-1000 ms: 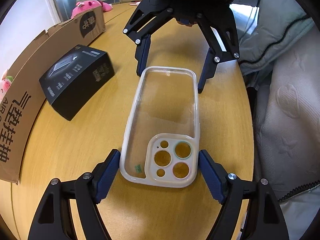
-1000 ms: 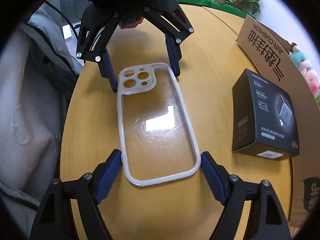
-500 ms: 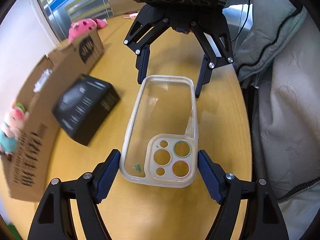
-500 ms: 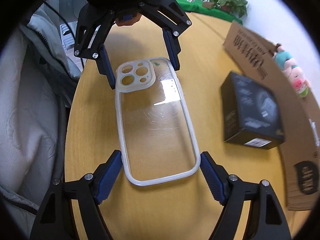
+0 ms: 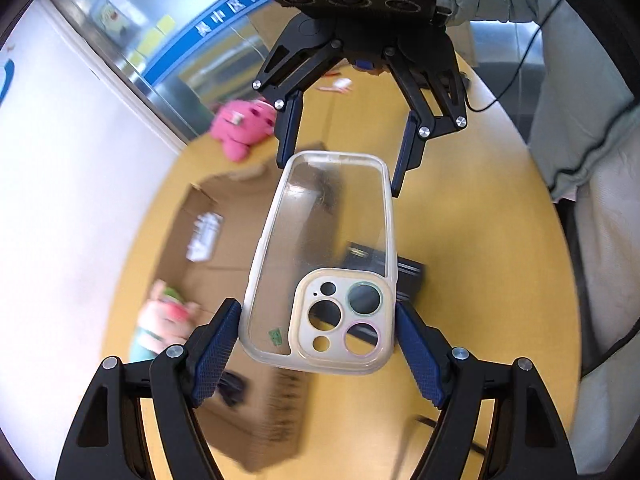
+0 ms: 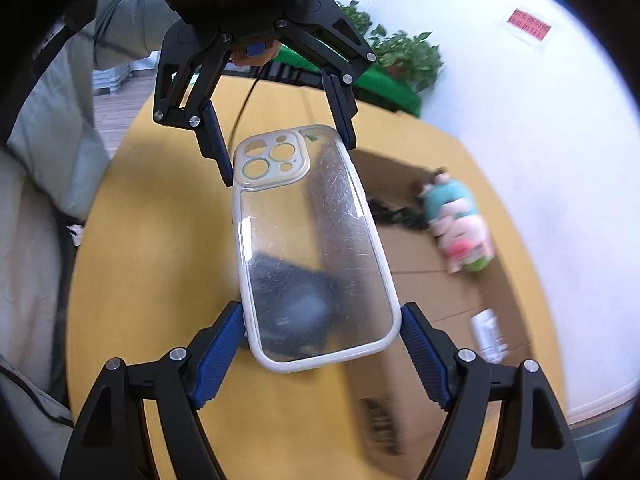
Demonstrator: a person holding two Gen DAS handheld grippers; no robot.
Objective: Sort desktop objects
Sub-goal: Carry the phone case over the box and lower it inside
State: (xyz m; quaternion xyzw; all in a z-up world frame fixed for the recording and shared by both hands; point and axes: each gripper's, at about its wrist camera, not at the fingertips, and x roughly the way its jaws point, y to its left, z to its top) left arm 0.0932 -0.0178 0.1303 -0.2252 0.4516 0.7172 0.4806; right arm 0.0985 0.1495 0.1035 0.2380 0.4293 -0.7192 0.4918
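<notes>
A clear phone case (image 5: 320,264) with a whitish rim and camera cut-outs is held in the air between both grippers. My left gripper (image 5: 318,344) is shut on its camera end. My right gripper (image 6: 322,344) is shut on the plain end (image 6: 316,264). Each gripper faces the other: the right one shows in the left wrist view (image 5: 344,152), the left one in the right wrist view (image 6: 280,148). The case hangs above the yellow wooden table (image 5: 480,264), over an open cardboard box (image 5: 224,240) and a black carton (image 5: 404,276).
The cardboard box (image 6: 432,248) holds a plush toy (image 6: 460,228), a white item (image 6: 488,336) and black cables. A pink plush (image 5: 244,124) lies beyond the box. A person in a grey jacket (image 5: 580,80) stands at the table's edge. Green plants (image 6: 404,60) stand by the wall.
Both grippers have lifted the phone case off the table and carried it up and toward the cardboard box. The black carton now lies beneath the case.
</notes>
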